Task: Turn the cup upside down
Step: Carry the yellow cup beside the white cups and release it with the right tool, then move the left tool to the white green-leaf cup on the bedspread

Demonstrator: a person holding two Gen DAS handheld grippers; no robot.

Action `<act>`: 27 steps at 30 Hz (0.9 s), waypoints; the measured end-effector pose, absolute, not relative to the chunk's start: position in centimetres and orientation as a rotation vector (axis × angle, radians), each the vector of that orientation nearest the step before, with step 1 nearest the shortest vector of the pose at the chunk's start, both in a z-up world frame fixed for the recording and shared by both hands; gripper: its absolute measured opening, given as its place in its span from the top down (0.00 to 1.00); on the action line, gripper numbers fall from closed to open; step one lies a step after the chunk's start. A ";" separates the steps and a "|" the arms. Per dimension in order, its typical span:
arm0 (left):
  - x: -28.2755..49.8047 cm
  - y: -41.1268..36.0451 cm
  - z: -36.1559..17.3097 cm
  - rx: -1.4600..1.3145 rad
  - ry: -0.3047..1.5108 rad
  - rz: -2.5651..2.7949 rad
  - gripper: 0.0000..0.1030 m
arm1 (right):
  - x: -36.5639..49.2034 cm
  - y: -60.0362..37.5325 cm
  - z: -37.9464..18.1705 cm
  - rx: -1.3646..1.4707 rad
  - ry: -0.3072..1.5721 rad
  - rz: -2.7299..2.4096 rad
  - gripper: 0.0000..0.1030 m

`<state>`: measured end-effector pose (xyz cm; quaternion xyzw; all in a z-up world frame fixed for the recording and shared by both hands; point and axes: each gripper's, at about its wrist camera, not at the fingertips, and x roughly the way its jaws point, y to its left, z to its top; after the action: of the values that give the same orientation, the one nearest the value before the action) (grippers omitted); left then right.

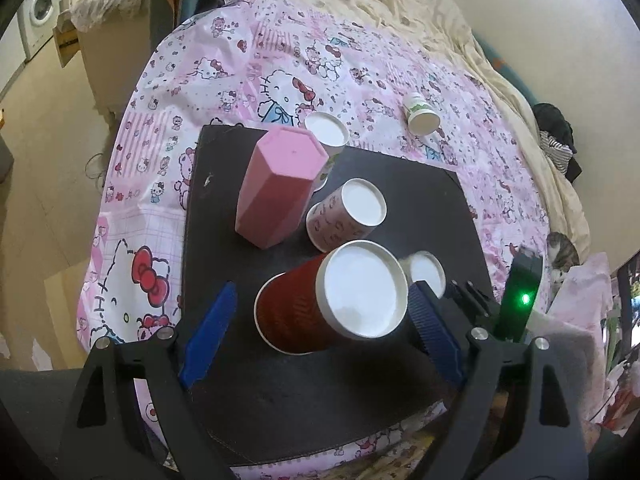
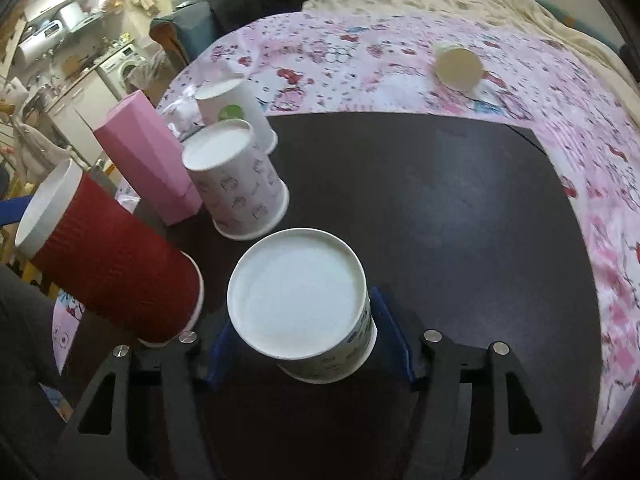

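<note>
A red ribbed paper cup (image 1: 304, 308) stands upside down on the black mat (image 1: 360, 392), its white base up. My left gripper (image 1: 320, 316) is open around it, blue fingers (image 1: 212, 332) apart from its sides. It also shows in the right wrist view (image 2: 116, 268). My right gripper (image 2: 304, 340) is shut on a white printed paper cup (image 2: 308, 312), upside down, base facing the camera, at or just above the mat (image 2: 440, 220). In the left wrist view only that cup's base (image 1: 426, 274) shows behind the red cup.
Upside down on the mat stand a pink faceted cup (image 1: 280, 188), a white printed cup (image 1: 346, 216) and a white cup with green print (image 1: 326, 132). A small white cup (image 1: 420, 114) lies on its side on the pink Hello Kitty cloth (image 1: 400, 52).
</note>
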<state>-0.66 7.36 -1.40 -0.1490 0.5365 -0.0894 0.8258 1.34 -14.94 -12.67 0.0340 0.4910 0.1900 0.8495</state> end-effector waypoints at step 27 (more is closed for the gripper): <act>0.4 6.1 -0.2 -0.202 1.131 -0.065 0.17 | 1.1 -24.3 -4.1 0.237 0.925 0.432 0.07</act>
<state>0.40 6.09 -0.22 -0.0953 0.5348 -0.0305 0.8390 1.15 -24.28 -4.15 0.1132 0.4417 0.2064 0.8657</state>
